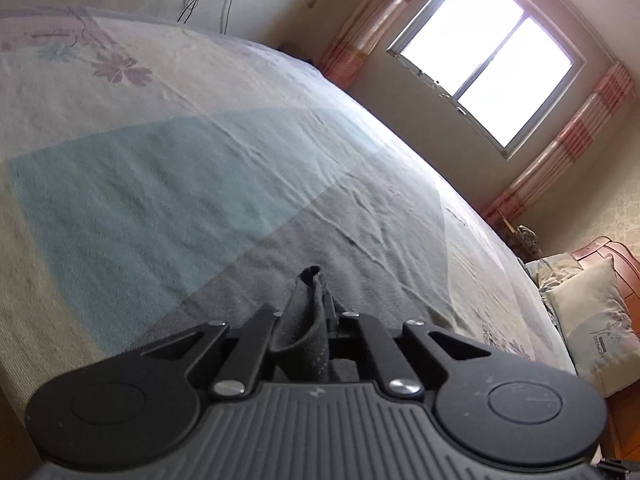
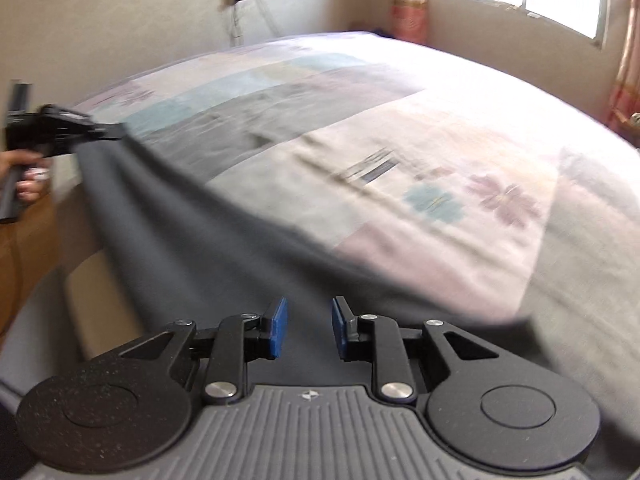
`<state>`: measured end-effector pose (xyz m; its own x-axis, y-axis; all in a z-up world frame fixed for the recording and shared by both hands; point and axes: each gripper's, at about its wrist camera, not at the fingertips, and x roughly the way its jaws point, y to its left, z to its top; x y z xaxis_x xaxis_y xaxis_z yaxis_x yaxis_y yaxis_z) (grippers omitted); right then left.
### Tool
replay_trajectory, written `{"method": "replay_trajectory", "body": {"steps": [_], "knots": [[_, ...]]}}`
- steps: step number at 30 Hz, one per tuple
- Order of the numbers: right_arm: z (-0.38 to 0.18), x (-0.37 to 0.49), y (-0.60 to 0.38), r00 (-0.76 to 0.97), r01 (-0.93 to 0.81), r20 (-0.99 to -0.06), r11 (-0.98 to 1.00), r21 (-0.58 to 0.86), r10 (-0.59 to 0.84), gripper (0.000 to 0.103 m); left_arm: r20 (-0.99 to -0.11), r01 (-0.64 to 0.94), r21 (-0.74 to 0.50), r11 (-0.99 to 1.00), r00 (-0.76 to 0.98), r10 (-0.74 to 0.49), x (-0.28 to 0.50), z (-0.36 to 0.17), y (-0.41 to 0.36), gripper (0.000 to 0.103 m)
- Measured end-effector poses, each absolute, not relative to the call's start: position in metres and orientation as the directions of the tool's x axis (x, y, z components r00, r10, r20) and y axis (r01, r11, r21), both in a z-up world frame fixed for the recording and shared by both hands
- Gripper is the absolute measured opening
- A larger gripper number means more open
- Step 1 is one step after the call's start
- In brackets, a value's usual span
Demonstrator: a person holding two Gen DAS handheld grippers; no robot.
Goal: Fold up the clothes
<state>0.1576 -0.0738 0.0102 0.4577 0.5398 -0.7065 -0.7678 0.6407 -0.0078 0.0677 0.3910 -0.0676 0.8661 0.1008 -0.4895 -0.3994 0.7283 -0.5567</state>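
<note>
A dark grey garment hangs over the near edge of the bed, stretched between the two views. My left gripper is shut on a bunched fold of the garment; it also shows at the far left of the right wrist view, pulling the cloth taut. My right gripper is open, its blue pads apart just above the dark cloth, holding nothing.
The bed has a patchwork sheet with flower prints. Pillows lie by a wooden headboard. A window with striped curtains is on the far wall. Cables hang on the wall.
</note>
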Motion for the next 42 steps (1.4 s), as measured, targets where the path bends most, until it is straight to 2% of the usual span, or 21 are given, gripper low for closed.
{"method": "replay_trajectory", "body": {"steps": [5, 9, 12, 18, 19, 20, 21, 23, 29, 34, 40, 42], "knots": [[-0.002, 0.198, -0.063, 0.511, -0.760, -0.724, 0.637, -0.129, 0.463, 0.028, -0.465, -0.374, -0.518, 0.769, 0.878, 0.113, 0.068, -0.050, 0.383, 0.001], [-0.026, 0.205, -0.055, 0.507, -0.781, -0.756, 0.591, -0.201, 0.413, 0.028, -0.498, -0.396, -0.510, 0.763, 0.860, 0.114, 0.068, -0.062, 0.383, 0.001], [-0.033, 0.196, -0.055, 0.532, -0.786, -0.745, 0.562, -0.257, 0.403, 0.028, -0.525, -0.413, -0.500, 0.762, 0.844, 0.113, 0.068, -0.072, 0.384, 0.001], [-0.032, 0.184, -0.053, 0.535, -0.808, -0.746, 0.499, -0.314, 0.396, 0.027, -0.544, -0.423, -0.496, 0.759, 0.832, 0.108, 0.069, -0.081, 0.385, 0.001], [-0.034, 0.186, -0.053, 0.531, -0.809, -0.752, 0.500, -0.310, 0.392, 0.023, -0.546, -0.424, -0.494, 0.759, 0.831, 0.109, 0.069, -0.081, 0.385, 0.001], [-0.036, 0.186, -0.049, 0.543, -0.801, -0.745, 0.507, -0.320, 0.387, 0.006, -0.545, -0.429, -0.495, 0.756, 0.830, 0.114, 0.069, -0.081, 0.386, 0.001], [-0.037, 0.187, -0.045, 0.555, -0.792, -0.738, 0.513, -0.330, 0.383, 0.001, -0.541, -0.433, -0.500, 0.750, 0.832, 0.120, 0.069, -0.080, 0.386, 0.001], [-0.042, 0.191, -0.034, 0.587, -0.773, -0.724, 0.518, -0.367, 0.363, 0.001, -0.531, -0.437, -0.508, 0.742, 0.837, 0.130, 0.068, -0.078, 0.387, 0.001], [-0.013, 0.199, -0.030, 0.573, -0.760, -0.696, 0.598, -0.254, 0.432, 0.004, -0.528, -0.444, -0.492, 0.749, 0.836, 0.148, 0.068, -0.071, 0.392, 0.004], [0.003, 0.174, -0.033, 0.483, -0.808, -0.708, 0.573, -0.135, 0.515, 0.012, -0.525, -0.450, -0.479, 0.754, 0.835, 0.164, 0.068, -0.065, 0.396, 0.007], [-0.006, 0.160, -0.022, 0.413, -0.828, -0.722, 0.560, -0.043, 0.555, 0.013, -0.521, -0.460, -0.361, 0.811, 0.821, 0.233, 0.057, -0.032, 0.399, 0.008], [-0.005, 0.157, -0.015, 0.374, -0.842, -0.719, 0.540, 0.002, 0.586, 0.013, -0.529, -0.446, -0.329, 0.832, 0.817, 0.228, 0.053, -0.027, 0.393, 0.011]]}}
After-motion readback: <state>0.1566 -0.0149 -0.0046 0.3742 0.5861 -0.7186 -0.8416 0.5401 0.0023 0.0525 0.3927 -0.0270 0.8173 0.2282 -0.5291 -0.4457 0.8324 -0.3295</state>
